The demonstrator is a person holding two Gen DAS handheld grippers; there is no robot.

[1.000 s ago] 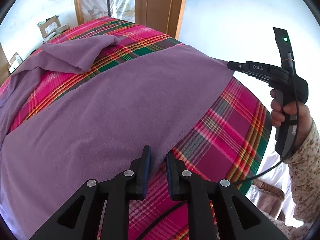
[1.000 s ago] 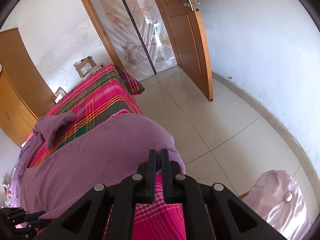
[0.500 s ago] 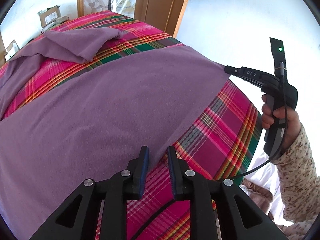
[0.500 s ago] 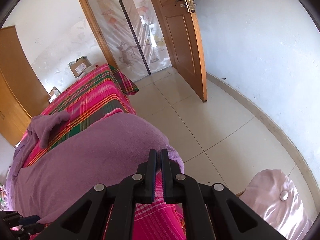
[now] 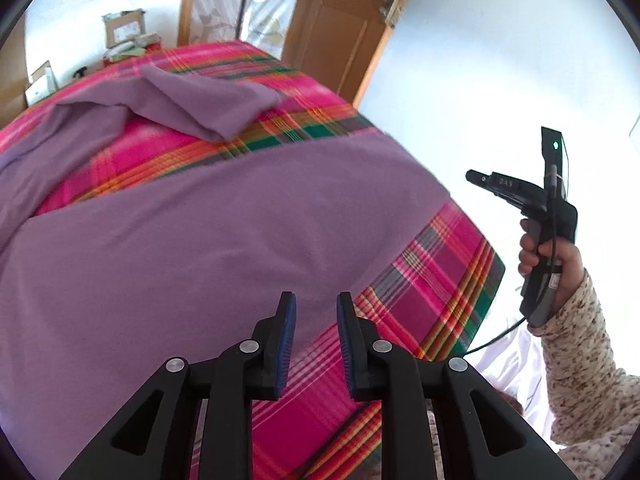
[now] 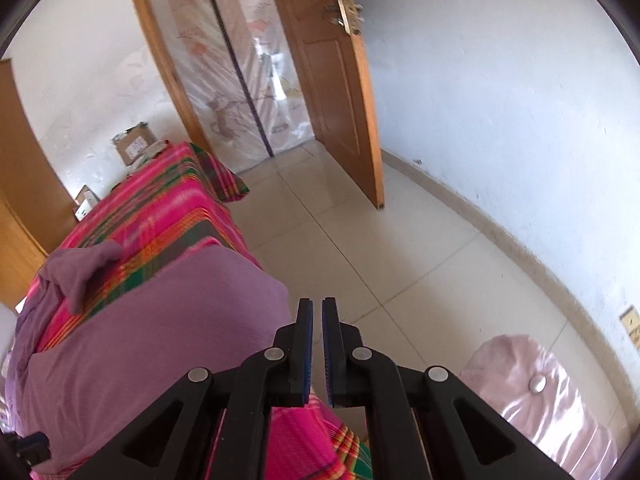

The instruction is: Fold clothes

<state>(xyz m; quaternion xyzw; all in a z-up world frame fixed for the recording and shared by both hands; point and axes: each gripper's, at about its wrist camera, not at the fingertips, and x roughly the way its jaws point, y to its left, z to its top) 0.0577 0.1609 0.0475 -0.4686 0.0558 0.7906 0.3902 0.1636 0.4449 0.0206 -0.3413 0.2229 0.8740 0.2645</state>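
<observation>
A purple garment [image 5: 208,240] is seen spread flat across the near end of a bed covered by a pink, green and orange plaid bedspread [image 5: 432,280], its straight hem running diagonally from the near left toward the far right corner of the bed. A second part of the purple fabric, a folded sleeve [image 5: 208,100], is laid farther back on the bedspread, with a band of plaid left bare between it and the main panel. The left tongs [image 5: 316,312] are held just above the near hem of the garment, their blue-padded fingers [image 5: 286,336] parted with nothing between them; whether the pads touch the cloth cannot be told. The right tongs [image 6: 318,320] are seen in their own view beyond the right edge of the bed, over the pale tiled floor [image 6: 380,248], with only a narrow gap left between the pads and no cloth caught in it; the corner of the garment [image 6: 264,284] lies just to their left. In the left wrist view the right tongs [image 5: 474,178] are shown apart from the garment's corner, gripped by a hand [image 5: 552,260] in a speckled sleeve [image 5: 580,340]. A wooden door [image 6: 336,92] is stood open at the far side, and a pink satin cushion [image 6: 540,392] is seen at the near right.
</observation>
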